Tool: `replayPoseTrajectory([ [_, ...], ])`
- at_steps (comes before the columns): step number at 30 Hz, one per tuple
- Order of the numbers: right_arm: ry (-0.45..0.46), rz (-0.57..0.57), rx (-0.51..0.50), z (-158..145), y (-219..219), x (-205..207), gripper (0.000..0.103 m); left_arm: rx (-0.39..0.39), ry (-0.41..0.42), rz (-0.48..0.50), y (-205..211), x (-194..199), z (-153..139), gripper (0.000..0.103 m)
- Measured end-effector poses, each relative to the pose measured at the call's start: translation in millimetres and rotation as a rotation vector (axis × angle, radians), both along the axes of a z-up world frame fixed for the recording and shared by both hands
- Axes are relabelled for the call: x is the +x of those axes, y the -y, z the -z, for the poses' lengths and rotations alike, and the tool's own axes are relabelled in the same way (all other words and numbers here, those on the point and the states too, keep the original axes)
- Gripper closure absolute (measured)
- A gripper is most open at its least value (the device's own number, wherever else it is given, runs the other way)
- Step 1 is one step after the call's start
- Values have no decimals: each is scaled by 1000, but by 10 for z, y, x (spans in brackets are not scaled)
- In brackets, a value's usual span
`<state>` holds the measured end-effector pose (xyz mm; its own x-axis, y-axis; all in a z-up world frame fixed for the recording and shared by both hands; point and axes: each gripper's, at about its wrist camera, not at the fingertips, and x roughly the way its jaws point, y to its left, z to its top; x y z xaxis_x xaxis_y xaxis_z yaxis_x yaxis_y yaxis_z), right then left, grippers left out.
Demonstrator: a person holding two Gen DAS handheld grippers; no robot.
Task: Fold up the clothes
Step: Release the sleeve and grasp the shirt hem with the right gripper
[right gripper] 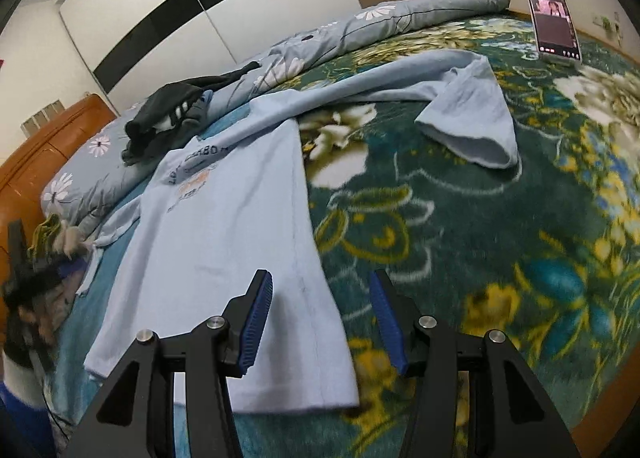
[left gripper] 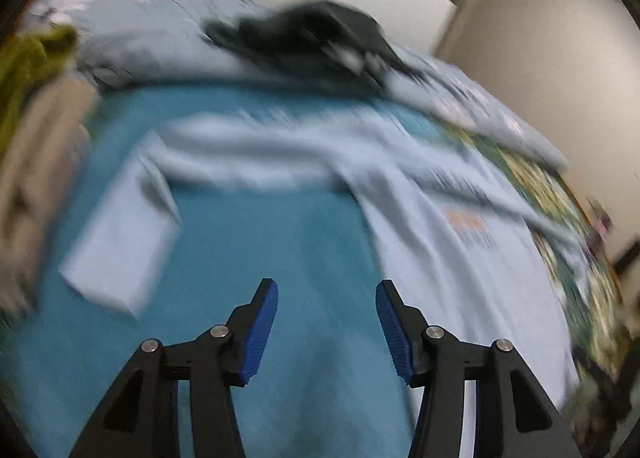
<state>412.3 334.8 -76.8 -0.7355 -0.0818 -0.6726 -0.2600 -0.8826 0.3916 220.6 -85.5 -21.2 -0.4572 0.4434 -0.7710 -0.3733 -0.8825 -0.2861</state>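
The light blue T-shirt (right gripper: 224, 258) lies flat on the bed, its body straddling the line where the teal sheet (left gripper: 280, 242) meets the green floral blanket (right gripper: 500, 217). One sleeve (right gripper: 472, 121) extends across the floral blanket toward the far edge of the bed; the other sleeve (left gripper: 120, 242) lies on the teal sheet (this view is motion-blurred). The right gripper (right gripper: 320, 314) hovers over the shirt's hem corner, jaws spread and holding nothing. The left gripper (left gripper: 326, 322) is likewise released, positioned over bare teal sheet between the sleeve and the shirt body. A dark garment (right gripper: 168, 117) rests on the rolled floral duvet (right gripper: 360, 25) along the bed's far edge. A phone (right gripper: 554, 21) stands upright near the far right corner of the bed.
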Motion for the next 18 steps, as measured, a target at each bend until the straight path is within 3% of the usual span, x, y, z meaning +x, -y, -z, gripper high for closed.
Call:
replayPoseTrajectory([
  [3,2,-31,-22,2,25,35,52,-30,23,84,-221,283,67,48],
  [4,3,-41,-27,5,36,41,57,-42,34,104,-288,350,85,48],
  [5,4,-48,-31,8,48,49,62,-51,44,118,-341,405,102,48],
  [8,6,-57,-42,19,65,77,92,-57,77,150,-442,534,154,48],
  [13,-12,-3,-87,43,-83,161,97,-64,97,144,-407,599,142,48],
  [18,-29,44,-126,64,-205,235,97,22,192,128,-248,652,217,48],
])
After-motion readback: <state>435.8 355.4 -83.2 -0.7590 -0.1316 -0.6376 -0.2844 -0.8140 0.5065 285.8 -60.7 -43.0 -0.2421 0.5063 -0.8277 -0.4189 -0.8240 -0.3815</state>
